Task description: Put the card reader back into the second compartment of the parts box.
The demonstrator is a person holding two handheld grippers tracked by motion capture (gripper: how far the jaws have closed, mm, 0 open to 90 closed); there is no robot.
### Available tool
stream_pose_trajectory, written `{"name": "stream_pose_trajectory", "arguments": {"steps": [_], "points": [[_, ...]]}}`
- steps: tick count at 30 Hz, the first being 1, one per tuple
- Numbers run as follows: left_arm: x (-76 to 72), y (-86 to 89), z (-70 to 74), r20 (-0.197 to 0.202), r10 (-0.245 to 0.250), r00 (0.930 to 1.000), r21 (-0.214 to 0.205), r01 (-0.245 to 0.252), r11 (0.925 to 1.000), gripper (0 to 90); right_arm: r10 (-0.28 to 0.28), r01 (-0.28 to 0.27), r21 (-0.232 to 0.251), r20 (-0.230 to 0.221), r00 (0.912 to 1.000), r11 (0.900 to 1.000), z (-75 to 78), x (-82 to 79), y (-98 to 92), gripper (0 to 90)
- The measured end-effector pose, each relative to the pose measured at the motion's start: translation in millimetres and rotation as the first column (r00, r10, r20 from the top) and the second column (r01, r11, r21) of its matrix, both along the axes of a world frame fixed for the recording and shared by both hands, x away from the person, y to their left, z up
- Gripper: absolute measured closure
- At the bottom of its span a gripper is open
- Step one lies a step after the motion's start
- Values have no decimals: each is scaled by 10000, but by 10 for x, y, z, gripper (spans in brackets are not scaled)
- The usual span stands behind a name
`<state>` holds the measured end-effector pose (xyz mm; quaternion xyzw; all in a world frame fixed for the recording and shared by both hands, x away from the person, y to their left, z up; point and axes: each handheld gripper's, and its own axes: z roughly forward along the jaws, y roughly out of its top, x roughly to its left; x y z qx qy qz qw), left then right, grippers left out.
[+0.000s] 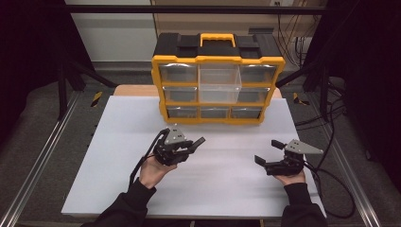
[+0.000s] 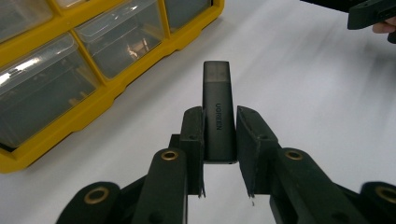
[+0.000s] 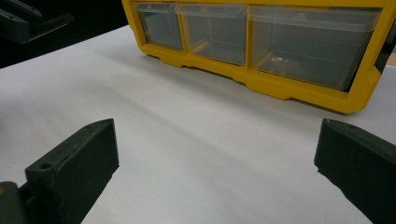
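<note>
My left gripper (image 1: 191,146) is shut on a dark grey stick-shaped device (image 2: 217,84) marked UGREEN. The device's far end pokes out past the pads (image 2: 194,135), above the white board. In the high view it shows as a dark tip (image 1: 199,141) pointing right and away. My right gripper (image 1: 268,151) rests at the right of the board, its jaws wide open with nothing between them (image 3: 219,140). A yellow and black drawer organizer (image 1: 217,87) stands at the back; its top middle clear drawer (image 1: 220,82) is pulled out.
The white board (image 1: 213,189) covers the table. The organizer's bottom drawers (image 3: 289,42) are closed, seen also to the left of the held device (image 2: 88,70). Cables (image 1: 331,179) trail off the right edge. Metal rails (image 1: 33,175) run along both sides.
</note>
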<state>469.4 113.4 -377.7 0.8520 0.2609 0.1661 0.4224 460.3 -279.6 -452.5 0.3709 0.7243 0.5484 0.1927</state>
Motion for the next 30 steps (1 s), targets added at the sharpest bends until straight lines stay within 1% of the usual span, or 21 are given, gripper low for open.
{"name": "stream_pose_trajectory", "arguments": {"steps": [6, 15, 22, 30], "points": [[-10, 26, 58, 47, 96, 9999, -186, -96, 9998, 730, -16, 16, -5, 6, 10000, 10000, 0, -1, -1, 2], [-22, 41, 157, 253, 47, 9997, -276, -40, 9996, 729, -5, 5, -19, 11, 10000, 10000, 2, -2, -1, 2], [-28, 20, 199, 293, -14, 9996, -327, 24, 9995, 729, -15, 15, -21, 18, 10000, 10000, 3, -2, -3, 2], [-45, -21, 306, 461, -182, 9988, -359, 199, 9992, 729, -20, 20, -17, 16, 10000, 10000, 2, -1, -2, 2]]}}
